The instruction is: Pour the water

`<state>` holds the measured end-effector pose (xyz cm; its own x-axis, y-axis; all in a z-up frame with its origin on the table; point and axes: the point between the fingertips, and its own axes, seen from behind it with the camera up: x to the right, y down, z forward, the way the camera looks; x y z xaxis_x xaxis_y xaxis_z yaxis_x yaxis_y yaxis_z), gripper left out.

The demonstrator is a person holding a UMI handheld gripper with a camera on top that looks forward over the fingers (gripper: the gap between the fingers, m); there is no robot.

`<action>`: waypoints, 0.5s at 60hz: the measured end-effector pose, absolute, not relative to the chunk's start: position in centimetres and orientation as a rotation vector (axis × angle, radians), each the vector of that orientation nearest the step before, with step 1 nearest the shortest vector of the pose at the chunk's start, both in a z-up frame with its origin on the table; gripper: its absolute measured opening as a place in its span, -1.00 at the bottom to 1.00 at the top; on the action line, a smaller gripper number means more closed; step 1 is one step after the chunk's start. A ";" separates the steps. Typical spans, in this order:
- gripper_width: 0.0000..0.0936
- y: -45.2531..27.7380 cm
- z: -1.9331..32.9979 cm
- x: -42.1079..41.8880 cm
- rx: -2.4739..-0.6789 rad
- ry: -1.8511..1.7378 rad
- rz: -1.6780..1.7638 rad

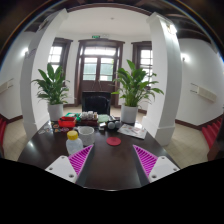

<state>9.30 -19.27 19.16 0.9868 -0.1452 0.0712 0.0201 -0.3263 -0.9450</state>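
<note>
My gripper (113,160) is open and empty, held above a dark round table (110,165). Its two fingers with magenta pads (81,158) stand wide apart with only bare tabletop between them. Ahead of the left finger stands a small clear bottle with a yellow cap (73,142). Beyond it is a clear plastic cup (87,133). A red round coaster or lid (114,141) lies on the table just ahead of the fingers. Further back sit a red bowl-like thing (67,123) and a dark kettle or pot (113,125).
Two large potted plants (52,88) (133,88) stand behind the table on either side. A dark fireplace (97,102) and windows (98,68) fill the far wall. Papers (133,131) lie at the table's far right. White papers (60,167) lie by the left finger.
</note>
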 end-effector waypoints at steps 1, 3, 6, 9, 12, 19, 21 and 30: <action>0.62 -19.7 19.2 9.2 -1.898 0.084 -0.161; 0.62 -19.8 18.7 8.5 -1.897 0.079 -0.143; 0.62 -20.0 17.4 7.2 -1.896 0.068 -0.110; 0.61 -19.6 15.6 5.1 -1.898 0.055 -0.073; 0.62 -19.4 13.8 3.1 -1.904 0.035 -0.033; 0.62 -18.4 9.8 -0.5 -1.932 0.006 0.027; 0.63 -17.9 9.0 -1.1 -1.938 -0.006 0.024; 0.64 -14.6 7.0 -3.3 -1.939 -0.068 0.020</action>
<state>-3.34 -14.55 6.95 0.9982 0.0570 0.0186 0.0380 -0.3599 -0.9322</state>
